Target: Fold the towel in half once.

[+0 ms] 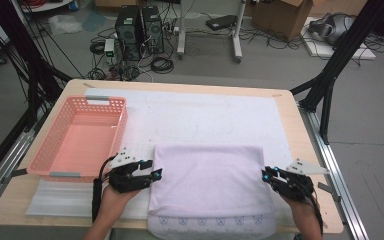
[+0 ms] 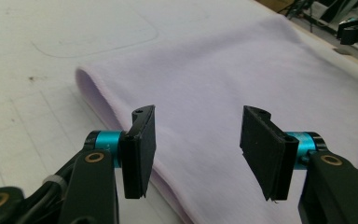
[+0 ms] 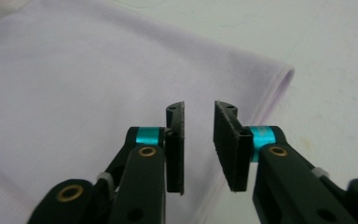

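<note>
A folded pale lilac cloth (image 1: pixel 210 182) lies flat on the white mat, its near edge hanging over the table's front. My left gripper (image 1: pixel 156 171) sits at the cloth's left edge with its jaws wide apart; in the left gripper view (image 2: pixel 198 149) the cloth (image 2: pixel 223 84) lies under and beyond the gap, untouched by the pads. My right gripper (image 1: pixel 266 174) is at the cloth's right edge. In the right gripper view (image 3: pixel 199 144) its jaws stand a little apart with nothing between them, above the cloth (image 3: pixel 74 93).
A pink plastic basket (image 1: pixel 80 135) stands at the left of the table, just beyond my left hand. The white mat (image 1: pixel 205 115) covers the tabletop behind the cloth. Computers, cables and boxes lie on the floor past the far edge.
</note>
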{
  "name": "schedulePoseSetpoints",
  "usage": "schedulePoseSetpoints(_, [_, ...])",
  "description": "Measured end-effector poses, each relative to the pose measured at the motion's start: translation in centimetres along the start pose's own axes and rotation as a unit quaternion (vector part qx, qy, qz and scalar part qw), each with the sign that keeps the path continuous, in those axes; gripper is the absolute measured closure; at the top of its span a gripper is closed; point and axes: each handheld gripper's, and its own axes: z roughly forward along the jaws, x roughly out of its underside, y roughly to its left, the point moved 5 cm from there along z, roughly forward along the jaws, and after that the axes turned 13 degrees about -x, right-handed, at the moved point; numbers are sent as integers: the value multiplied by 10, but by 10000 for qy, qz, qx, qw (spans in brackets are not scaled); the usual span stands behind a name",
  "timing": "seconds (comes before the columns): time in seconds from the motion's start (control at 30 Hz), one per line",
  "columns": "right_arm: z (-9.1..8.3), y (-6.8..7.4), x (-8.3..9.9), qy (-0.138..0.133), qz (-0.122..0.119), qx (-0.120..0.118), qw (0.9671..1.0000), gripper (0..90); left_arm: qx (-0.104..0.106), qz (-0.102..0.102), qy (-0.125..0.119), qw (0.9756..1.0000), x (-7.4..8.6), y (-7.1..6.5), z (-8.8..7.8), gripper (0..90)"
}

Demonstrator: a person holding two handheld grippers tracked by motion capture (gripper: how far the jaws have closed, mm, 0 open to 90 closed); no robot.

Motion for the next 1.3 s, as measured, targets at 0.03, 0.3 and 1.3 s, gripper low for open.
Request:
schedulePoseSetpoints(0.03, [9,-5,-3,66,-25,45,10000,771,-65,-55,53,9999,-2,3,7,462])
schedulePoseSetpoints(0.3, [62,-42,-9,541,195,349,9977,808,-225,-174,153,9995,-6,16,35,506])
schedulePoseSetpoints(1.3, [48,-59,-1,441,679,544,9952,526,-929,138,710,9931,-12,22,67,563])
